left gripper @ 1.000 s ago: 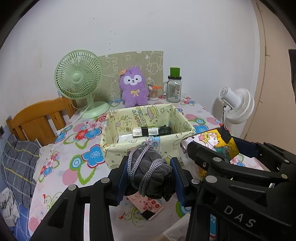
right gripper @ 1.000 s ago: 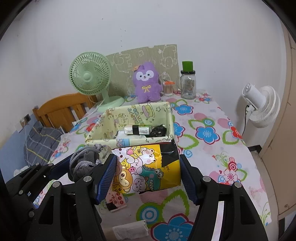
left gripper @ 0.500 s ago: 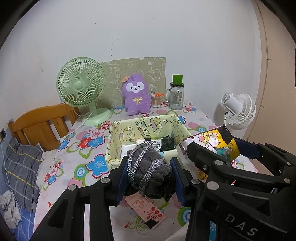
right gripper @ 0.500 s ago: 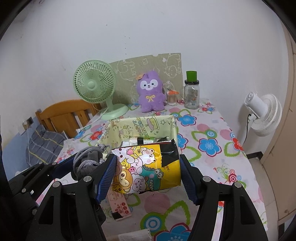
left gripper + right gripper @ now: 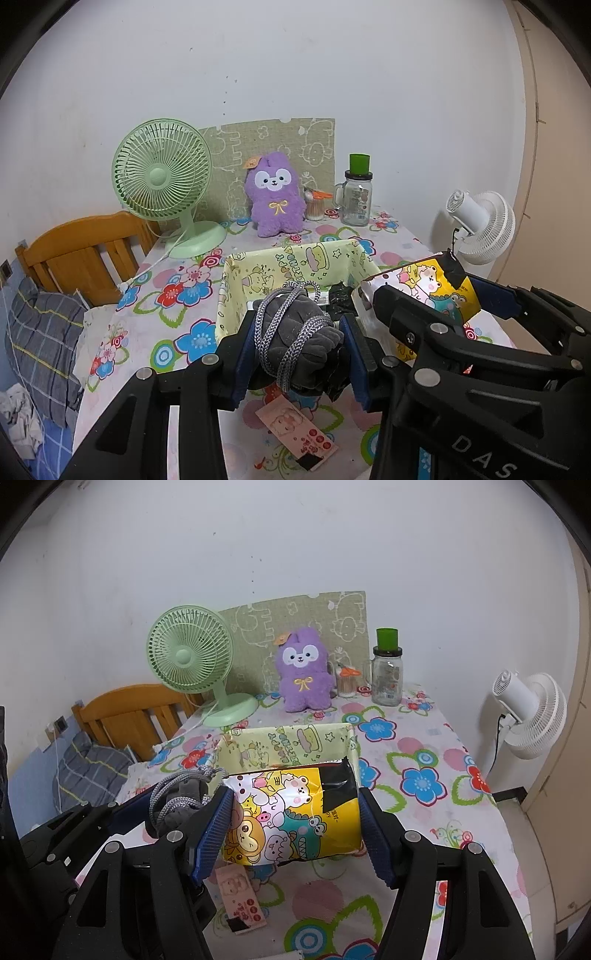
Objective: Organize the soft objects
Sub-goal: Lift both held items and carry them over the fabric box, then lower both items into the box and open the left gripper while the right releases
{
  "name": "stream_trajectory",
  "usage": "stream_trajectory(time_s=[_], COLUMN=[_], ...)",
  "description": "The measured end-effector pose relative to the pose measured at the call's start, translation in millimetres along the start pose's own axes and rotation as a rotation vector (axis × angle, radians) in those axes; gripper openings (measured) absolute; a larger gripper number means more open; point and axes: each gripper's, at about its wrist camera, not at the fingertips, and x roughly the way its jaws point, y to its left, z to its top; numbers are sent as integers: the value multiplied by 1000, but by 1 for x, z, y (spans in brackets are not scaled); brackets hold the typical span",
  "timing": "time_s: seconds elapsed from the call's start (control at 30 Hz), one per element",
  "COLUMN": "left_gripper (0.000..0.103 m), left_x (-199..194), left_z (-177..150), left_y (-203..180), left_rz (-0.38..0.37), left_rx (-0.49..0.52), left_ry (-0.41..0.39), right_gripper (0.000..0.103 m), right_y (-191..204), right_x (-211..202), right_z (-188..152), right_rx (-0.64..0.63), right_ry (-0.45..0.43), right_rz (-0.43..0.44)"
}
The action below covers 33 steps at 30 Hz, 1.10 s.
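My left gripper (image 5: 301, 354) is shut on a grey fleece bundle (image 5: 299, 332) wound with grey cord, held above the table in front of a yellow cartoon-print fabric box (image 5: 291, 262). My right gripper (image 5: 295, 830) is shut on a yellow cartoon-print packet (image 5: 295, 812), also in the air just before the fabric box (image 5: 288, 742). The packet (image 5: 432, 288) shows at the right of the left wrist view, the bundle (image 5: 181, 801) at the left of the right wrist view. Dark items lie inside the box. A purple plush toy (image 5: 275, 199) sits at the back.
On the flowered tablecloth (image 5: 417, 782) stand a green desk fan (image 5: 162, 184), a glass jar with a green lid (image 5: 356, 195) and a small cup of swabs (image 5: 316, 206). A pink card (image 5: 295, 432) lies near the front. A white fan (image 5: 528, 709) stands right, a wooden headboard (image 5: 77, 254) left.
Both grippers have risen a little with their loads and drawn back from the box, so the box now looks lower and smaller. The grips are unchanged.
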Motion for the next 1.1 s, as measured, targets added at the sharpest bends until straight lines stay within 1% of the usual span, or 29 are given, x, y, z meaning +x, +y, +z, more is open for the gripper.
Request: stream_trajectory(time_s=[0.2,0.7,1.1], left_gripper=[45,45,45], left_x=[7,42,63], left_z=[4,20,30], left_y=[3,15,21], left_rz=[1,2,2], left_rx=[0,-9,-14], left_ry=[4,32,44], right_gripper=[70,70,70], right_y=[1,0,-1], right_x=[10,44,70], right_z=[7,22,35], right_rx=[4,4,4], right_ry=[7,35,49], right_rz=[1,-5,-8])
